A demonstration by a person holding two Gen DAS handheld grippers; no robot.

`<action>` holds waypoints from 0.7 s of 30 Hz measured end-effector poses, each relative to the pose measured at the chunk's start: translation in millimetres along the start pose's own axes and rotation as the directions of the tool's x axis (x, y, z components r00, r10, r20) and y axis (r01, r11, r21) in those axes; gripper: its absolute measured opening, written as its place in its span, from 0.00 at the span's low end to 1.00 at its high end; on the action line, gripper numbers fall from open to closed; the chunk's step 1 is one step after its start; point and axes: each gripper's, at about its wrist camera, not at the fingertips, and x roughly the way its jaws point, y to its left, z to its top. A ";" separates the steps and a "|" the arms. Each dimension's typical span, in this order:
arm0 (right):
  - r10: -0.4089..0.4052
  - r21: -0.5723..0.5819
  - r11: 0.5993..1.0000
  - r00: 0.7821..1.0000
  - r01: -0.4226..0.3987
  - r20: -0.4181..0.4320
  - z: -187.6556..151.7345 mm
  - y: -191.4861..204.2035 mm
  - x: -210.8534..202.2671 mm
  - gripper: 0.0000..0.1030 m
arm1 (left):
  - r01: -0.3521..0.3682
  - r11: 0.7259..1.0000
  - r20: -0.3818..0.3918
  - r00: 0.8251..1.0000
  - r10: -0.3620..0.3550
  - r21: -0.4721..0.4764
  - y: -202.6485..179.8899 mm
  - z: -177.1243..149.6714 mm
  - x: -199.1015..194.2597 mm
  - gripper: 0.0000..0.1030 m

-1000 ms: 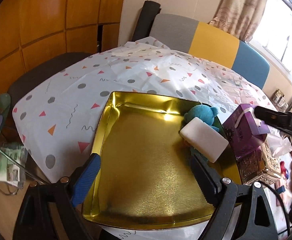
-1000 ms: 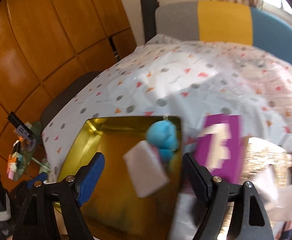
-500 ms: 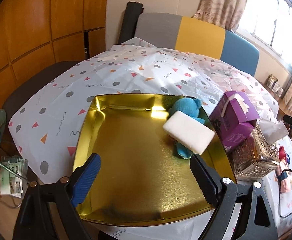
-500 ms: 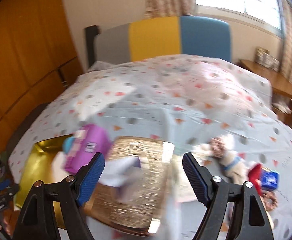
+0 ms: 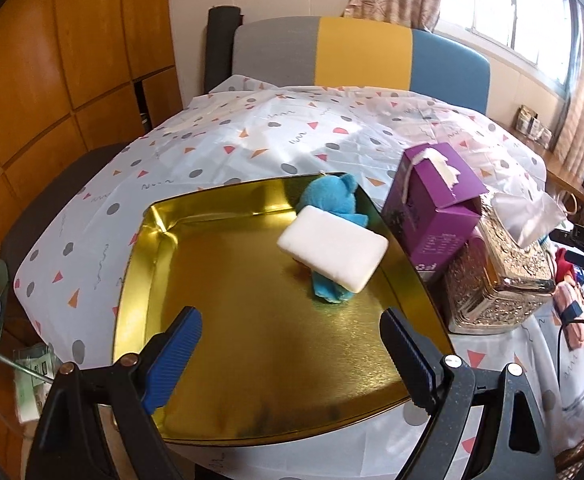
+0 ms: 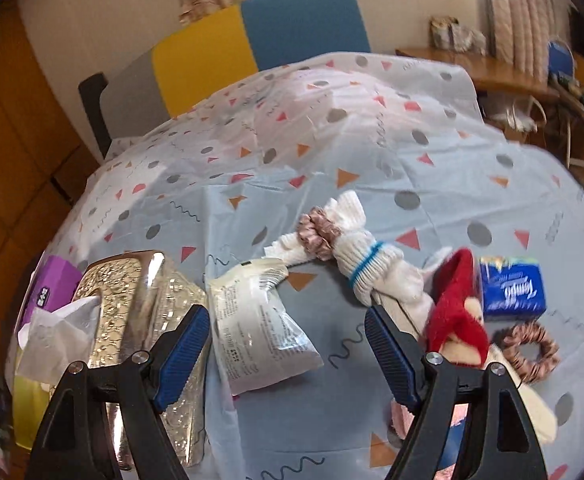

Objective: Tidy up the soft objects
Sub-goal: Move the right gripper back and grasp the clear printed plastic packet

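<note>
Two soft things already lie in the shallow gold metal tray seen from the left wrist: a blue plush toy against the tray's far right corner, and a white rectangular foam block resting across it. The left gripper hangs over the tray's near half with its jaws wide and nothing between them. A purple cardboard box and an ornate gold tissue box stand just beside the tray's right rim, so that side is crowded; the tray's left and near floor is bare, and the patterned cloth on the tabletop beyond is free.

From the right wrist, the unsorted pile shows. The right gripper is over the cloth, jaws wide and empty, with a white sealed plastic packet just inside its left jaw. Farther off lie a rolled white knitted cloth with a blue band, a pink scrunchie touching it, a red and cream plush toy by the right jaw, a blue tissue pack and a brown scrunchie.

My reading is that the step in hand is fetching the next soft item. The next move calls for lowering onto one piece, likely the packet or the cloth roll, without catching its neighbours. The gold tissue box stands between pile and tray, so the carry must clear it.
</note>
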 end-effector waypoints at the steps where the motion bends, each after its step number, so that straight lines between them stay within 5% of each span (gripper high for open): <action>1: -0.001 0.024 1.000 1.000 0.002 -0.010 0.6 -4.9 1.9 0.79 | 0.004 1.000 -0.005 1.000 -0.004 0.004 -3.3 -0.7 1.6 0.89; 7: 0.048 0.126 0.991 0.997 -0.041 -0.054 1.1 -19.1 9.5 0.77 | 0.020 0.999 -0.021 1.000 -0.019 0.027 -16.6 -5.1 8.2 0.89; 21: 0.005 -0.061 0.998 0.984 -0.016 -0.177 -2.8 12.1 54.4 0.68 | 0.057 0.998 -0.064 0.996 -0.055 0.034 -23.3 -13.1 19.3 0.89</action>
